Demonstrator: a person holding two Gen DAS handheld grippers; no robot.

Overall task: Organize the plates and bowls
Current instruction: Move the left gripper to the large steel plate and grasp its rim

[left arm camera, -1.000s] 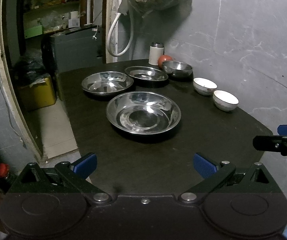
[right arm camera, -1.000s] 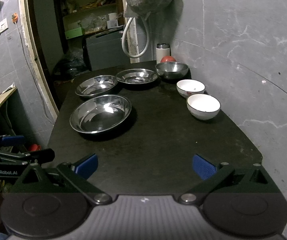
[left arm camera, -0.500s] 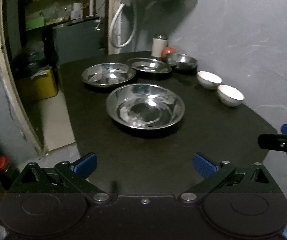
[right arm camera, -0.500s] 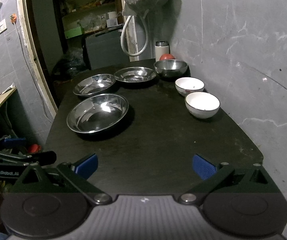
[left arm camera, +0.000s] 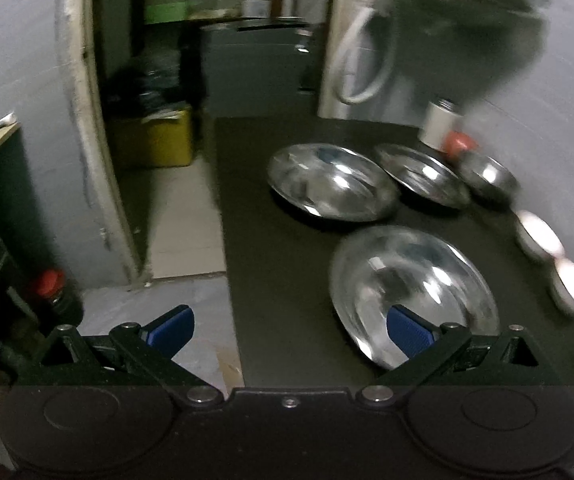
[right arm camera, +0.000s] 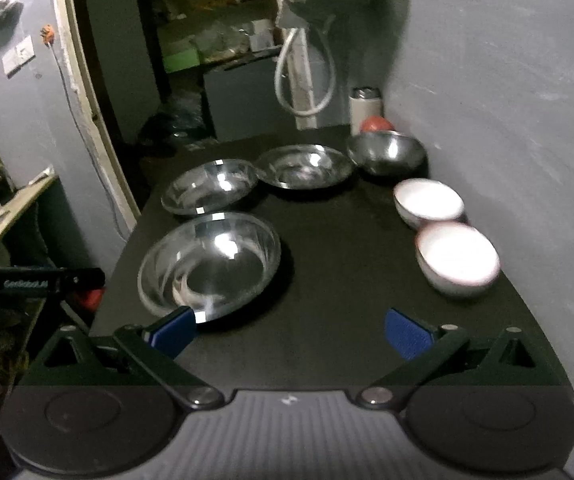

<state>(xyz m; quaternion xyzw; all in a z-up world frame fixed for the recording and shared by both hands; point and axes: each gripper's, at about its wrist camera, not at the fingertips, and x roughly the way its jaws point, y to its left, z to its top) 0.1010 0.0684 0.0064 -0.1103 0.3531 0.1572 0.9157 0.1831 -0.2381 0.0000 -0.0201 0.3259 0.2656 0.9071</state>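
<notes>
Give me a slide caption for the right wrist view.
Open right gripper nears three steel plates, a steel bowl and two white bowls on a black table.

The only lettering, blurred white print resembling "GenRobot.AI", stands on the side of the left gripper [right arm camera: 35, 280] at the left edge of the right wrist view.

Silver plates [right arm camera: 209, 262], white bowls [right arm camera: 459, 258], black table [right arm camera: 347, 300].

Both tongs are wide open and hold nothing, the left tongs [left arm camera: 290, 330] out to the side, the right tongs [right arm camera: 291, 328] pointing straight ahead.
</notes>
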